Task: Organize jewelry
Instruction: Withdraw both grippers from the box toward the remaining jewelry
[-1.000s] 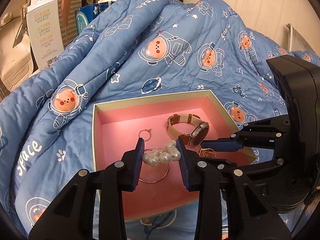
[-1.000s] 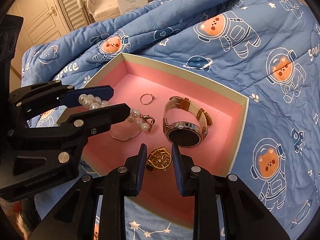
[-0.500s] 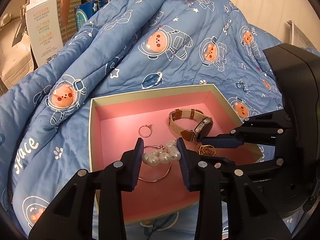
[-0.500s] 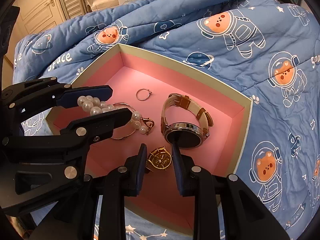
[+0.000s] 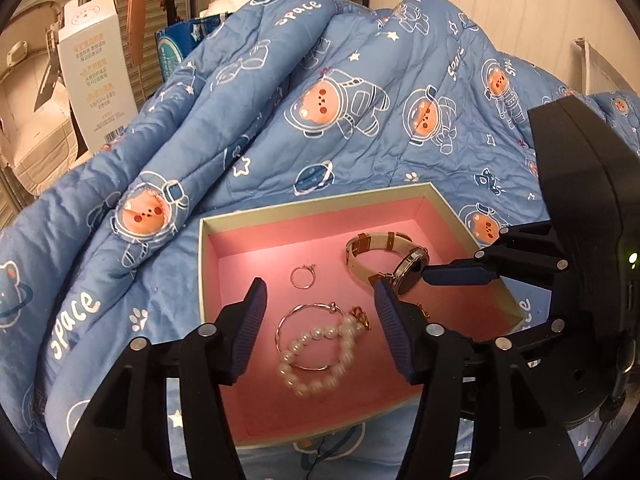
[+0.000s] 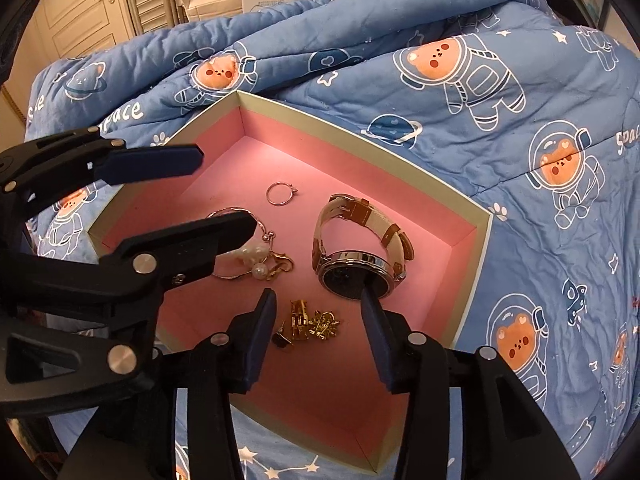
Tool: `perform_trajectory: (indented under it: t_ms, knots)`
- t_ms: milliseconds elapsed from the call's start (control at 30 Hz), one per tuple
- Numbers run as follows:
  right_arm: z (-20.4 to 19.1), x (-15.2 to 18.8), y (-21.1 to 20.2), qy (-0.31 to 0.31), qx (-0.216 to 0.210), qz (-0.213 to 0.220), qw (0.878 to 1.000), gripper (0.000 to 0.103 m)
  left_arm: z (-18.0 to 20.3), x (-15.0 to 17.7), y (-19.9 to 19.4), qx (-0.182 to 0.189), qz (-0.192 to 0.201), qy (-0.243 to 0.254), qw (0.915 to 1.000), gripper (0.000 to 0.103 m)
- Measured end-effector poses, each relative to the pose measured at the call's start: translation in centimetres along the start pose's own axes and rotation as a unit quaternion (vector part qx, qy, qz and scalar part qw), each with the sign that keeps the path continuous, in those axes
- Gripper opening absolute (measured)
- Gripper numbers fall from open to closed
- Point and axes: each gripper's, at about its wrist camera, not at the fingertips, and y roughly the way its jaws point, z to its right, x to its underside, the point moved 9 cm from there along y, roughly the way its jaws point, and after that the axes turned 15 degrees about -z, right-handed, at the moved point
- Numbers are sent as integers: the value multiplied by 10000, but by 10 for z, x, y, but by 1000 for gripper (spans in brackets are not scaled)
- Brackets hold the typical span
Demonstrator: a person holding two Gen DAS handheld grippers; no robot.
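A shallow pink-lined box (image 5: 304, 210) (image 6: 476, 248) lies on a blue quilt. On its floor rest a pearl bracelet (image 5: 320, 354) (image 6: 256, 266) with a thin bangle, a small ring (image 5: 302, 277) (image 6: 282, 193), a cream-strapped watch (image 5: 384, 258) (image 6: 356, 248) and a gold trinket (image 6: 312, 322). My left gripper (image 5: 318, 310) (image 6: 192, 196) hovers over the pearls; its jaws are opening and the pearls lie loose on the floor between them. My right gripper (image 6: 318, 316) (image 5: 444, 292) straddles the gold trinket, its jaws also opening, pads clear of it.
The blue astronaut-bear quilt (image 5: 340, 92) is heaped up behind and around the box. A tall white carton (image 5: 98, 68) stands at the back left beside shutters and shelving. A pale door (image 6: 80, 12) shows behind the quilt in the right wrist view.
Both grippers have widened. The pearl bracelet dropped out of the left jaws onto the box floor, and the gold trinket now lies free between the right jaws.
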Motion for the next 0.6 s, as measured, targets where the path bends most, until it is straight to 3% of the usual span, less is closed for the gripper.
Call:
perform_trajectory:
  t_ms: [133, 233, 300, 600]
  knots:
    - [-1, 7, -15, -18, -35, 180, 9998, 49, -4, -4, -24, -41, 287, -32, 9996, 67]
    - [-4, 15, -31, -9, -4, 373, 9993, 56, -10, 0, -42, 49, 507, -225, 9984, 79]
    - [-4, 22, -41, 13, -14, 499, 9988, 62, -13, 7, -53, 83, 603, -301, 9977, 81]
    - [-19, 66, -65, -81, -318, 891, 9955, 69, -12, 80, -75, 197, 621, -263, 9975, 88]
